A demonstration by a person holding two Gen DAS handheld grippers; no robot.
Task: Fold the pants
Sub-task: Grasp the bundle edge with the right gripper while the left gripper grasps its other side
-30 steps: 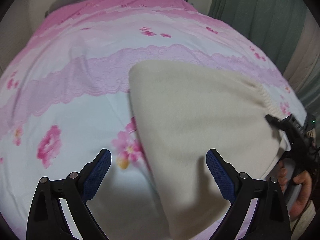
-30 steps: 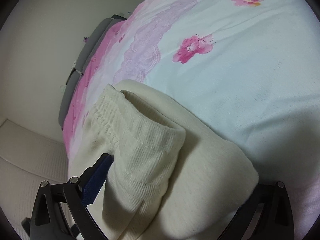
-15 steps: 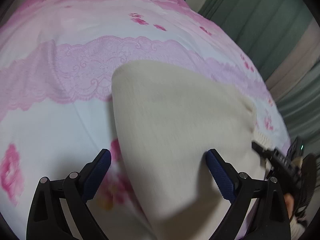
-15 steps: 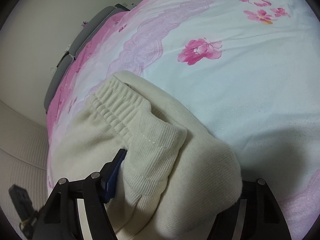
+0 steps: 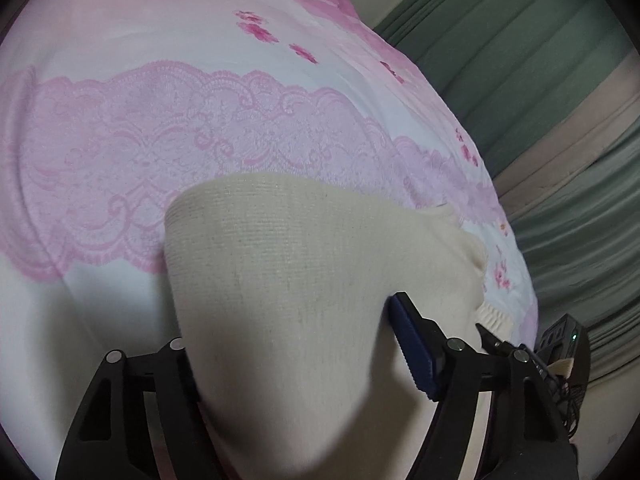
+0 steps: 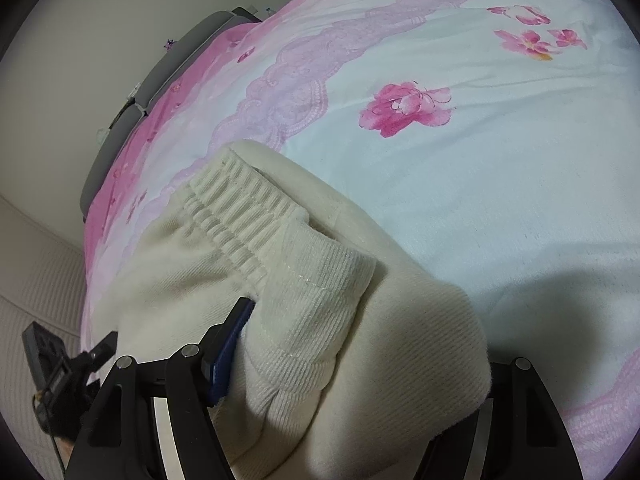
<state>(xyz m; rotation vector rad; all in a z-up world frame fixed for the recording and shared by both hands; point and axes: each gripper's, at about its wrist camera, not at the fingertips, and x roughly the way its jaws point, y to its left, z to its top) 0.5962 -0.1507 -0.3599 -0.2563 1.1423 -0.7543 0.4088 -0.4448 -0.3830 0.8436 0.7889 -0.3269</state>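
Cream pants (image 5: 304, 280) on a pink floral bedspread (image 5: 120, 152); the left gripper (image 5: 296, 364), jaws just closing, and right gripper (image 6: 352, 364) each clench folded fabric.

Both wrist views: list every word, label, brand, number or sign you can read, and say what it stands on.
None can be read.
cream pants: knit fabric with a ribbed waistband, no tag or print showing.
bedspread: pink flowers and lace pattern only, no lettering.
dark device at the right edge of the left wrist view: a small green light, any marking too small to read.
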